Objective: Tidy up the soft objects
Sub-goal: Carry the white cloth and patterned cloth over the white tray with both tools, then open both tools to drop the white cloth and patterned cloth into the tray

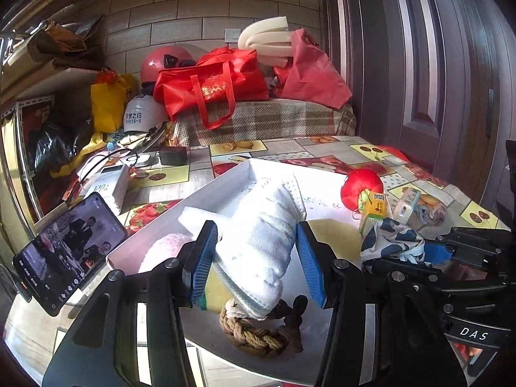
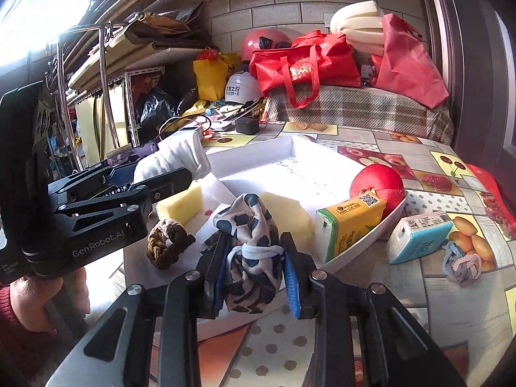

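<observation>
My left gripper point(image 1: 256, 259) is shut on a rolled white towel point(image 1: 261, 238) and holds it above the white tray point(image 1: 225, 177). It also shows in the right wrist view point(image 2: 151, 177) at the left, with the towel point(image 2: 180, 154). My right gripper point(image 2: 254, 271) is shut on a spotted blue-and-cream cloth bundle point(image 2: 250, 242) over the tray's near edge point(image 2: 364, 245). In the tray lie a yellow sponge point(image 2: 180, 204), a brown braided rope ring point(image 2: 166, 242), a red soft ball point(image 2: 380, 183) and a yellow tissue pack point(image 2: 348, 225).
A blue-white tissue pack point(image 2: 416, 238) and a knotted grey cloth point(image 2: 462, 266) lie on the fruit-pattern tablecloth right of the tray. A phone point(image 1: 67, 251) stands at the left. Red bags point(image 1: 209, 87), helmets and clutter fill the back.
</observation>
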Available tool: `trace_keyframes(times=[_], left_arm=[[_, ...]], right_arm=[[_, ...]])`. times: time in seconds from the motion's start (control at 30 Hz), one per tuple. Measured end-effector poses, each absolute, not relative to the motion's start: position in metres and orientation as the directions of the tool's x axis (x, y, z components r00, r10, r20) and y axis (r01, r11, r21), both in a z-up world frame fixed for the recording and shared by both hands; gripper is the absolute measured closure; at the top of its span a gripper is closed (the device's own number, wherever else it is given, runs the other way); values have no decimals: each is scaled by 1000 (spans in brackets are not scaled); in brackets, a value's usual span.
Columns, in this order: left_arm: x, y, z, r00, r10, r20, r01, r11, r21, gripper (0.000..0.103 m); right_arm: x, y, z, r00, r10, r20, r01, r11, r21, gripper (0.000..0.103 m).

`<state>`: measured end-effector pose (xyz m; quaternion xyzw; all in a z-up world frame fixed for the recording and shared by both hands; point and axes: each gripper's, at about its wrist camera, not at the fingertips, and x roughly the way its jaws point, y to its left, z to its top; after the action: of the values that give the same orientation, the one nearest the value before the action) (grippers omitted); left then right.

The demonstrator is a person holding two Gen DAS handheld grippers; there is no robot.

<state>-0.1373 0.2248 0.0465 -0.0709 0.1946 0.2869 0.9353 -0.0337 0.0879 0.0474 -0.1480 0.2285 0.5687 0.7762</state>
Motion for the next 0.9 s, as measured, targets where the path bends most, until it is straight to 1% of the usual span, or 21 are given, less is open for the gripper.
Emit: trace_keyframes(times=[0.13,0.27,0.43,0.53,0.63,0.73,0.77,0.83,0.87,0.9], left_arm=[[-126,239,44,751,490,-443,-564,824,-45,53],[-123,248,43,749,480,-457,-571,817,-78,53],[-120,250,44,745,491,-453,-580,811,-76,53],[-114,246,46,738,511,-440,-584,811,-36,53],[-108,241,46,730,530,-432,-587,809,1,53],[-110,239,47,729,542,-418,-594,805,7,49],[-112,240,47,726,550,-413,-602,798,4,44],[-115,241,48,721,564,-403,-617,787,-2,33],[-119,241,48,720,573,-392,-626,780,-10,23],[-122,241,49,725,574,-381,-627,778,-21,8]], right_arm=[[-27,108,41,226,782,-581,-952,304,40,74],[-14,122,36,216,753,-621,-942,327,69,73],[6,131,36,259,741,-619,-911,400,99,73],[13,132,36,264,740,-619,-898,423,123,73],[7,129,38,274,749,-603,-902,418,110,73],[-1,128,42,304,753,-584,-905,419,69,70],[-4,128,43,312,754,-578,-906,418,56,70],[-8,128,44,327,755,-569,-907,419,34,52],[-9,129,45,334,753,-566,-908,419,21,35],[-11,130,45,339,753,-564,-909,416,9,15]])
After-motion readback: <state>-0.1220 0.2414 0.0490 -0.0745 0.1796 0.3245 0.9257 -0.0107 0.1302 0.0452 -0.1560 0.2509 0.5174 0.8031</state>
